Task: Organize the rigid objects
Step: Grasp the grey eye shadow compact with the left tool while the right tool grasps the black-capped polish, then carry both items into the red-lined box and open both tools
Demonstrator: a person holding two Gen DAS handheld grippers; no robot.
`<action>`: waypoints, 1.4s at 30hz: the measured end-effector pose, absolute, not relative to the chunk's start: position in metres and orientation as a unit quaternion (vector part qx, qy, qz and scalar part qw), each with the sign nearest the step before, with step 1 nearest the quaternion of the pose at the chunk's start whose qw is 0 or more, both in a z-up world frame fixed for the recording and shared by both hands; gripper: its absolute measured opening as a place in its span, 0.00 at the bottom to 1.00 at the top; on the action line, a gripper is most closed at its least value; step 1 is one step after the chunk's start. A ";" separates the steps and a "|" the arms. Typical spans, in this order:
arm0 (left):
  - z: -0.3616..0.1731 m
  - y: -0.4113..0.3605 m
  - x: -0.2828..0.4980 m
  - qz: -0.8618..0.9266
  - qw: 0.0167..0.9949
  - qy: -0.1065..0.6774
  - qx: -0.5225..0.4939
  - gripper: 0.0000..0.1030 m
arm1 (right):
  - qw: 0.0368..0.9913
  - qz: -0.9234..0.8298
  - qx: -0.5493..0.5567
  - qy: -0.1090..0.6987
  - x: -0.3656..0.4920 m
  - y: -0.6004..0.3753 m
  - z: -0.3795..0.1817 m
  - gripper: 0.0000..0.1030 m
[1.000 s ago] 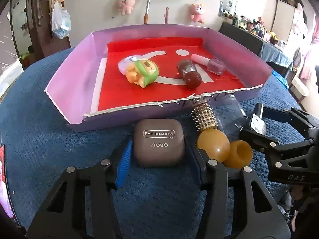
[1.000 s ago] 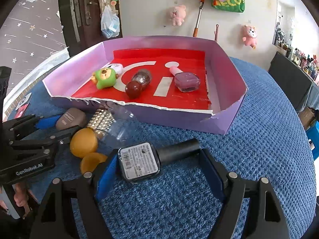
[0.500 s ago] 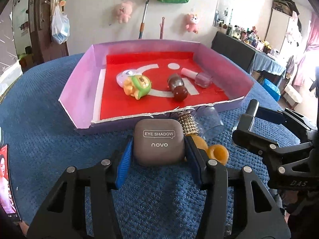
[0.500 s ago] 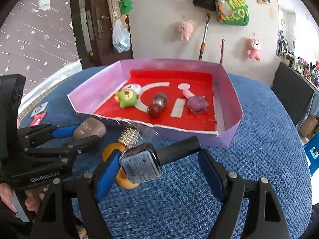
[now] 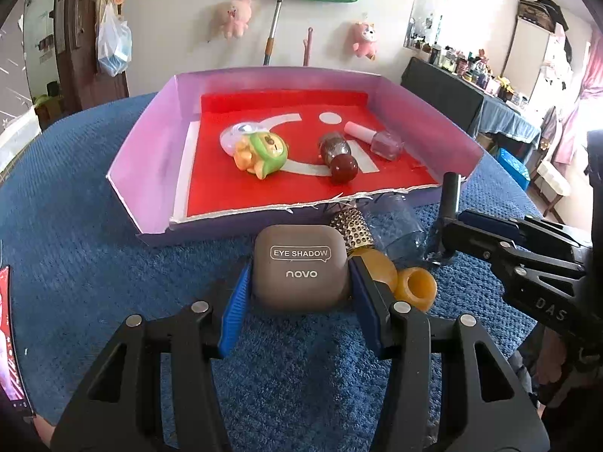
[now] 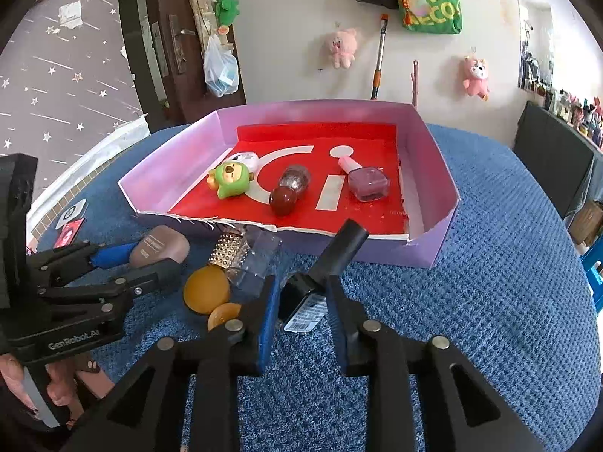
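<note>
Holding the eye shadow case (image 5: 299,267) square between my left tool's (image 5: 297,297) blue pads, label up, so it can go flat into the purple tray (image 5: 150,150) just ahead. My right tool (image 6: 299,312) is clamped narrow on a dark bottle (image 6: 324,263), gripped low at the labelled body with the black cap angled toward the tray's near wall — I'd say that leaves the cap end free to clear the torn rim.

Left on the worktop (image 6: 490,282), just short of the tray's near edge: a gold studded bottle (image 6: 230,250) with its clear cap, and two amber round pieces (image 5: 416,288) touching each other. Already in the tray: a green toy figure (image 5: 264,152), a dark red ball-capped bottle (image 5: 337,158) and a nail polish (image 5: 377,139).

Blue knobbly cloth covers the worktop. Pink plush toys (image 6: 341,47) hang on the pale wall behind, with a dark door at the left.
</note>
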State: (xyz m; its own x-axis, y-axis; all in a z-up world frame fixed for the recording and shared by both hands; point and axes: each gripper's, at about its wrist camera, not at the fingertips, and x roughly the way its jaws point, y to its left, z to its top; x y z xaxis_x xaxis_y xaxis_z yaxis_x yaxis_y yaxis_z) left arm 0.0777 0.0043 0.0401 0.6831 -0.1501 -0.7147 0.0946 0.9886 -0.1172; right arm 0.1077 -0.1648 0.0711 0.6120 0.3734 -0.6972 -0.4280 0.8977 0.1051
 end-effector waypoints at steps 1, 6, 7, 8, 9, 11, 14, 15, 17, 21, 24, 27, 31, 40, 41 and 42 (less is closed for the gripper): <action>0.038 0.004 0.079 -0.066 0.916 0.394 -0.035 0.47 | 0.896 0.225 -0.033 0.382 0.109 -0.165 0.070 0.32; 0.031 0.002 0.081 -0.067 0.912 0.403 -0.034 0.47 | 0.891 0.232 -0.016 0.390 0.112 -0.166 0.065 0.37; 0.030 0.002 0.082 -0.067 0.912 0.404 -0.034 0.47 | 0.889 0.234 -0.011 0.392 0.113 -0.166 0.064 0.43; 0.030 0.002 0.082 -0.067 0.912 0.403 -0.034 0.47 | 0.888 0.233 -0.010 0.396 0.115 -0.166 0.062 0.48; 0.030 0.002 0.082 -0.067 0.912 0.403 -0.035 0.47 | 0.888 0.229 -0.010 0.400 0.117 -0.165 0.060 0.55; 0.029 0.002 0.083 -0.067 0.912 0.403 -0.034 0.47 | 0.884 0.234 0.001 0.404 0.122 -0.165 0.055 0.56; 0.028 0.004 0.084 -0.064 0.912 0.403 -0.033 0.47 | 0.874 0.249 0.023 0.417 0.131 -0.163 0.049 0.45; 0.028 0.005 0.084 -0.063 0.912 0.403 -0.034 0.47 | 0.870 0.252 0.025 0.422 0.132 -0.162 0.048 0.40; 0.027 0.006 0.084 -0.061 0.913 0.403 -0.035 0.47 | 0.872 0.250 0.024 0.419 0.131 -0.161 0.047 0.40; 0.027 0.008 0.085 -0.060 0.914 0.401 -0.037 0.47 | 0.872 0.254 0.028 0.418 0.128 -0.163 0.047 0.40; 0.028 0.008 0.085 -0.061 0.914 0.400 -0.038 0.47 | 0.873 0.253 0.032 0.415 0.126 -0.167 0.050 0.39; 0.030 0.008 0.084 -0.061 0.915 0.397 -0.038 0.47 | 0.876 0.255 0.034 0.409 0.123 -0.170 0.056 0.39; 0.035 0.007 0.082 -0.063 0.918 0.391 -0.038 0.47 | 0.880 0.258 0.028 0.397 0.119 -0.168 0.065 0.39; 0.051 0.006 0.087 -0.067 0.924 0.376 -0.032 0.47 | 0.886 0.264 0.015 0.382 0.123 -0.163 0.081 0.39; 0.052 0.006 0.089 -0.067 0.924 0.374 -0.031 0.47 | 0.886 0.264 0.014 0.380 0.123 -0.162 0.083 0.39; 0.054 0.006 0.090 -0.066 0.925 0.373 -0.030 0.47 | 0.887 0.264 0.013 0.378 0.124 -0.162 0.084 0.39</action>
State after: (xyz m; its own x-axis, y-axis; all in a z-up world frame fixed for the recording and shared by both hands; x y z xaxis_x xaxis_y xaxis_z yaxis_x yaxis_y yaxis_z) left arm 0.0899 0.0060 0.0539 0.7135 -0.1447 -0.6855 0.1006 0.9895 -0.1041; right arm 0.1243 -0.1618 0.0843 0.5742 0.4784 -0.6644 -0.4594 0.8600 0.2222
